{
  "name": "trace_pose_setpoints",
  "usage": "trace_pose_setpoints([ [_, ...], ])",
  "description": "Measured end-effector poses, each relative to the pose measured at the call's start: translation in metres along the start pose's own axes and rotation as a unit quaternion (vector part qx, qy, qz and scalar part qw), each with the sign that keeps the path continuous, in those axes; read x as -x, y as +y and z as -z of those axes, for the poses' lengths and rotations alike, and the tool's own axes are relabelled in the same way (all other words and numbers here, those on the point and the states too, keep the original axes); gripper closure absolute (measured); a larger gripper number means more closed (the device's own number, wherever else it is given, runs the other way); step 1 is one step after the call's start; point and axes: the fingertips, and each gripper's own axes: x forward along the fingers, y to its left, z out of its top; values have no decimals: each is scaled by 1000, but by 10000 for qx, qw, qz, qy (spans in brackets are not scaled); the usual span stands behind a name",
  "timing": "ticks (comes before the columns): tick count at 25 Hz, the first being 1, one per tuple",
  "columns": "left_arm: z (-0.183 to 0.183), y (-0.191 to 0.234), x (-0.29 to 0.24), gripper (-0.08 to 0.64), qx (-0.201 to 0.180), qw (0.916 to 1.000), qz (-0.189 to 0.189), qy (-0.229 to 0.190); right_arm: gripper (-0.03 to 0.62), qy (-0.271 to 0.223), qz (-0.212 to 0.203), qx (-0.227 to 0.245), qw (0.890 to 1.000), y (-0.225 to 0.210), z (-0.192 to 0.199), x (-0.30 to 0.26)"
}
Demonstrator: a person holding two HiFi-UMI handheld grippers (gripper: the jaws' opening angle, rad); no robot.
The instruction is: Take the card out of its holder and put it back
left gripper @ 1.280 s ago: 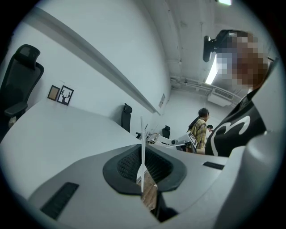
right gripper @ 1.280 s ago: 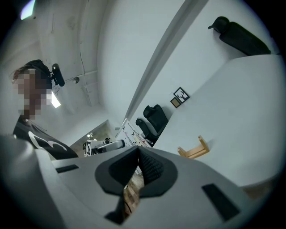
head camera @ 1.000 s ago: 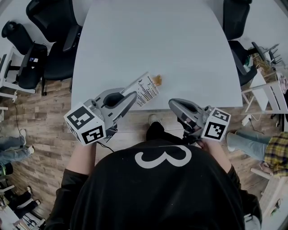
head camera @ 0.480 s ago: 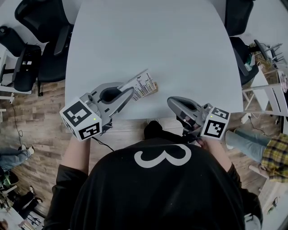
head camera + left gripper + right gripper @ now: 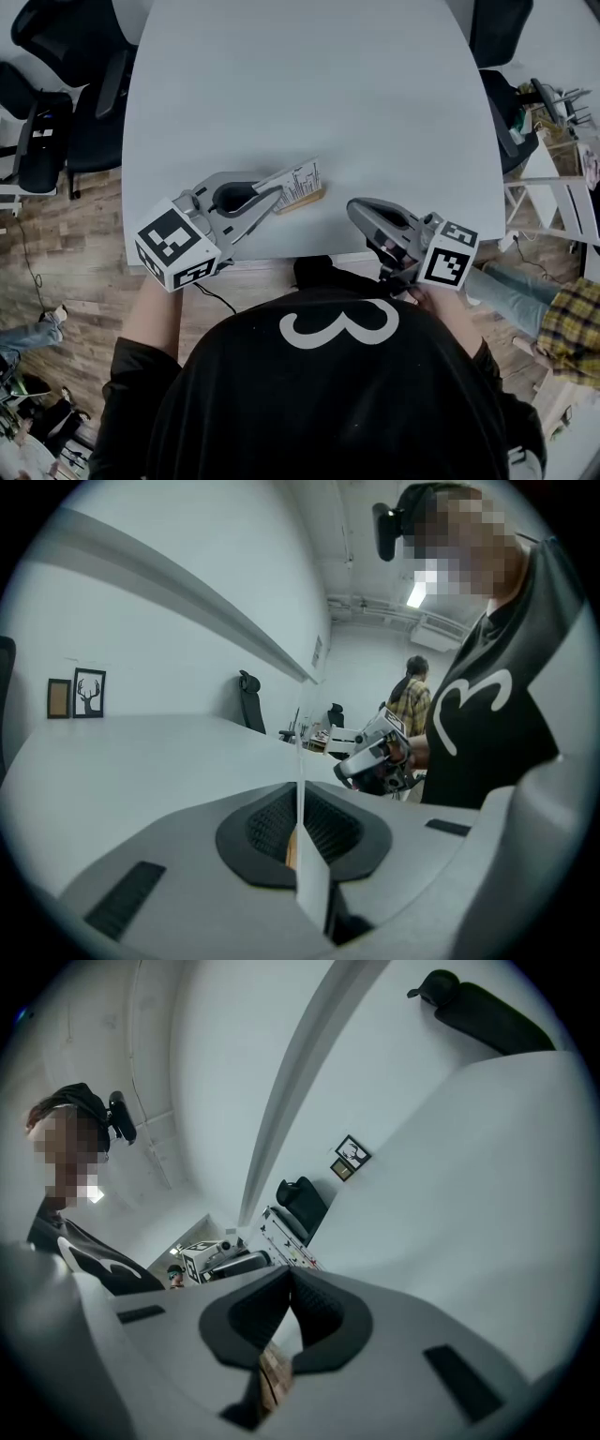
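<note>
Now: the left gripper [image 5: 277,195] has its jaws clamped on the thin white printed card [image 5: 302,176]. In the left gripper view the card runs edge-on down the line between the two dark ribbed pads [image 5: 262,832]. It is pinched there, and its free part rises past the tips.

Head view: the card juts from the jaw tips toward the right and away from the person, tilted, over the near part of the pale grey rounded table [image 5: 309,75]. Its lower long edge meets the small tan wooden block holder [image 5: 309,197], which rests on the table just beyond the left jaw tips. Cannot tell whether the card edge sits in the holder's slot or only touches it.

Right gripper [image 5: 353,209]: jaws together, pad tips meeting, nothing between them. In the right gripper view only a brownish patch [image 5: 272,1377] shows through the gap behind the pads. This gripper is at the near table edge, to the right of the card and holder. It is near both but touches neither, with its tips pointed toward them.

Black office chairs [image 5: 66,66] stand off the table's left side.
</note>
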Motion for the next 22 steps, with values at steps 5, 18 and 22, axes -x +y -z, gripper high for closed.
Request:
trace_pose_setpoints([
  [5,9,-1,-7,535,-145,9997,84,185,583,10,81,-40,10000,-7,3,2],
  [18,17,2,-10,535,-314,9989,134,320,583,23,88,-46,9999,-10,2,2],
  [22,19,-2,-10,535,-318,9991,156,231,583,18,87,-38,10000,-9,5,3],
])
